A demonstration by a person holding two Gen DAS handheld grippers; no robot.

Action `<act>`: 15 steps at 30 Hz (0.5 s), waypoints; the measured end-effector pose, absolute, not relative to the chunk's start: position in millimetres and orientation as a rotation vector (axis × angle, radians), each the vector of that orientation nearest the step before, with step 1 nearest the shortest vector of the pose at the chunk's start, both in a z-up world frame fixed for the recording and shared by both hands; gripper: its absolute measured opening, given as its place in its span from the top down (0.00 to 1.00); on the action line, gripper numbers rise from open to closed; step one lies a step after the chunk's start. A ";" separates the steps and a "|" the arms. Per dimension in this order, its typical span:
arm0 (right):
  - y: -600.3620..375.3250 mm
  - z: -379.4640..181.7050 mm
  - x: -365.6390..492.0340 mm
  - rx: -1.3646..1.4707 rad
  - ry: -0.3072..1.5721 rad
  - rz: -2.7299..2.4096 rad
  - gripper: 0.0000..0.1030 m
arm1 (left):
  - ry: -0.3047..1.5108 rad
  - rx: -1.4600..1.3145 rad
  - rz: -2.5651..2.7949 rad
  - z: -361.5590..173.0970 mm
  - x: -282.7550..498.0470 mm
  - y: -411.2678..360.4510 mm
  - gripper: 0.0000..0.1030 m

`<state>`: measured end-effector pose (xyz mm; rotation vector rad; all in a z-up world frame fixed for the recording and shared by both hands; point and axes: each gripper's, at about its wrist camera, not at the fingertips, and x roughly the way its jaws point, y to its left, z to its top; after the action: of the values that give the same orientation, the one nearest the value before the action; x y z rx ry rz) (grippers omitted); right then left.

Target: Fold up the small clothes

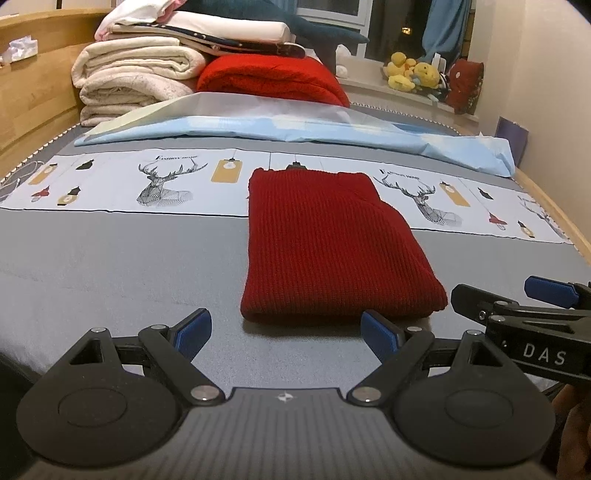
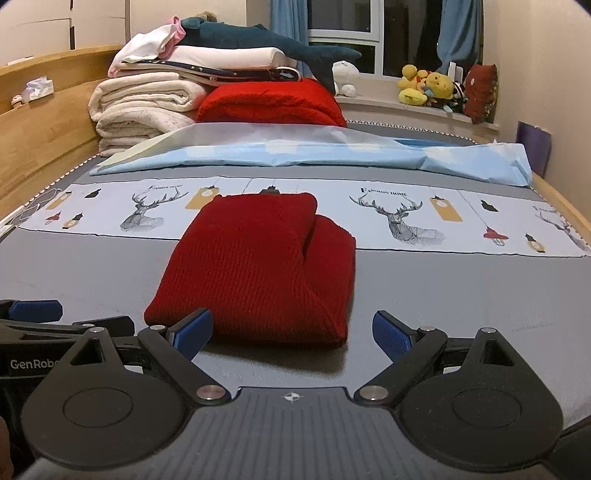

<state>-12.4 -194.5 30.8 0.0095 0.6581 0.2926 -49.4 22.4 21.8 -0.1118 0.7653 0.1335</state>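
Both grippers (image 1: 286, 334) (image 2: 293, 334) level (jaws apart) before sweater (image 1: 328, 243)

Wooden-framed bed (image 2: 44, 122) beneath a dark, blue-curtained window (image 2: 343, 33).

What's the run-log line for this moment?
sweater folded on bed | left gripper open, empty | right gripper open, empty | both at near edge

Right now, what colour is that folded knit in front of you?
Dark red, ribbed knit; the left wrist view shows it best.
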 end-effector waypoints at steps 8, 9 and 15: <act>-193.5 31.0 -12.0 0.011 0.658 0.295 0.09 | 0.768 -0.114 0.133 21.0 -47.7 25.1 0.12; -193.1 31.1 -11.8 0.011 0.658 0.296 0.09 | 0.767 -0.114 0.133 21.0 -47.8 25.1 0.12; -190.9 31.3 -11.7 0.011 0.658 0.296 0.09 | 0.771 -0.117 0.133 19.8 -47.2 26.5 0.12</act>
<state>-11.7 -190.9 31.3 0.0106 0.6576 0.2964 -47.2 26.5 19.8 -0.1175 0.7710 0.1329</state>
